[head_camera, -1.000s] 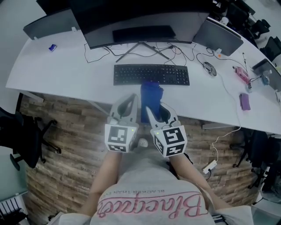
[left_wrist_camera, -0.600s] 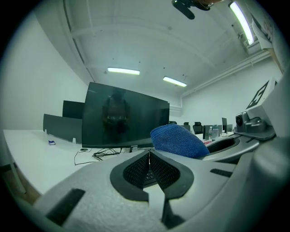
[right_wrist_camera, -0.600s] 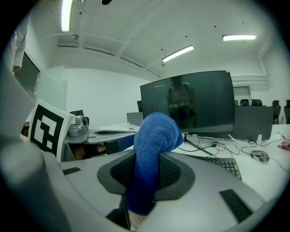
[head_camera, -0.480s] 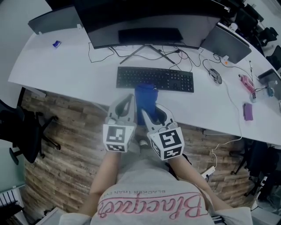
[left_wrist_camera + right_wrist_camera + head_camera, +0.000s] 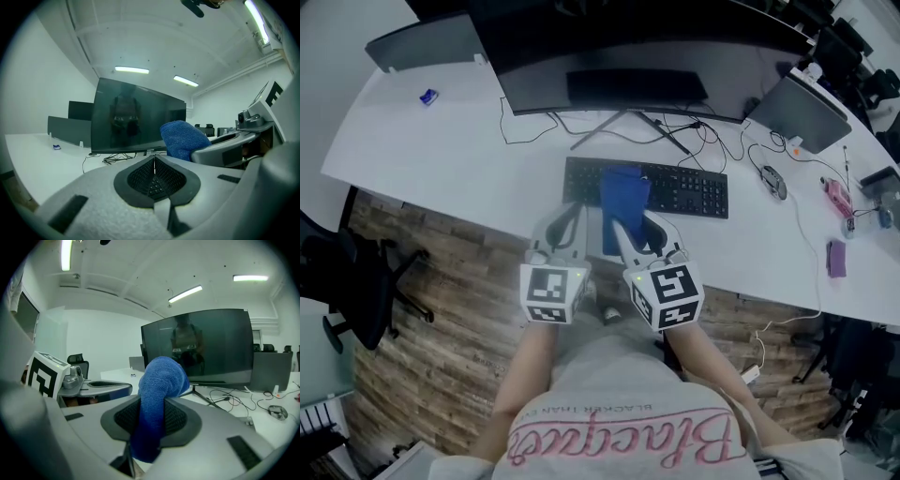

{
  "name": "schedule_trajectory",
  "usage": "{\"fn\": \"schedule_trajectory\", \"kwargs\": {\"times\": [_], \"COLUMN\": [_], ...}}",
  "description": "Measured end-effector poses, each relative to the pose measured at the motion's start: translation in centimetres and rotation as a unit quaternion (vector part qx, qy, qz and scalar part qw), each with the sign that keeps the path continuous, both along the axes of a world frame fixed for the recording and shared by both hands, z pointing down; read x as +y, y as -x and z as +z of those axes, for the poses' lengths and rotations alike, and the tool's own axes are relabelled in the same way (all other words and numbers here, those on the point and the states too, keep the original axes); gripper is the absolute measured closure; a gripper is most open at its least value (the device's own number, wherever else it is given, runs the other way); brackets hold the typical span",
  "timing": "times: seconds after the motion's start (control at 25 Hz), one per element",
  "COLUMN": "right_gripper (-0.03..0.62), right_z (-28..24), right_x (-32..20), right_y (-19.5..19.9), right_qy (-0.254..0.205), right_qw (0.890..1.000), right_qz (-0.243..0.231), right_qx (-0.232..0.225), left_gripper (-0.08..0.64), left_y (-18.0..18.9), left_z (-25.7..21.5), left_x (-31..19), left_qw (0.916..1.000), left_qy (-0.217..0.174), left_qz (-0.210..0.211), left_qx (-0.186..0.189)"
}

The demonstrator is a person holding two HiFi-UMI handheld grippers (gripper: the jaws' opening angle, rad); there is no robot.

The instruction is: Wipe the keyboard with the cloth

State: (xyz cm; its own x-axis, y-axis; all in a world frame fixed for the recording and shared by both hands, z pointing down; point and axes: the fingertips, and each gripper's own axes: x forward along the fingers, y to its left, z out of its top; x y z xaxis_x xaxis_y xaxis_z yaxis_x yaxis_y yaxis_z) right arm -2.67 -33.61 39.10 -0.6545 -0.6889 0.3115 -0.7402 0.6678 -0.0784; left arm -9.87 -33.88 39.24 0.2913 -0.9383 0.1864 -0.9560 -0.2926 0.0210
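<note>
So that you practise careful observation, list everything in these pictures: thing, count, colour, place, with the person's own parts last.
desk: 1, white, across the top
monitor: 1, black, desk's back
keyboard: 1, black, before monitor
cloth: 1, blue, over keyboard's middle
mouse: 1, dark, right of keyboard
cables: several, black, under monitor
panels: 2, grey, flanking monitor
small object: 1, purple, desk's right edge
chair: 1, black, floor left
left gripper: 1, grey, shut, empty
right gripper: 1, grey, shut on cloth
shirt: 1, grey, bottom
</note>
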Motion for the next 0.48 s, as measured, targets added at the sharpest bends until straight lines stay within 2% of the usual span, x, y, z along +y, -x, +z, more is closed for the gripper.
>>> {"fn": "schedule_trajectory", "kwargs": {"times": [0.28, 0.48], "right_gripper": [0.489, 0.489], "right_z": [-0.2, 0.6], "right_x": [-3.5, -4.9], "right_y": [4.3, 8.0], "right_qy": [0.001, -0.003], "right_qw": [1.0, 0.997], "right_qz": [-0.03, -0.077], "right_qx": [0.003, 0.026], "left_gripper": [0.554, 0.554], "left_y": [4.4, 7.3], "left_z": [-0.1, 0.8], "left_x": [-3.5, -5.1], "left_qw": [0.9995, 0.9985], "left_qy": [0.009, 0.021], "left_qz": [-0.029, -0.051], "left_qx": [-0.004, -0.006]}}
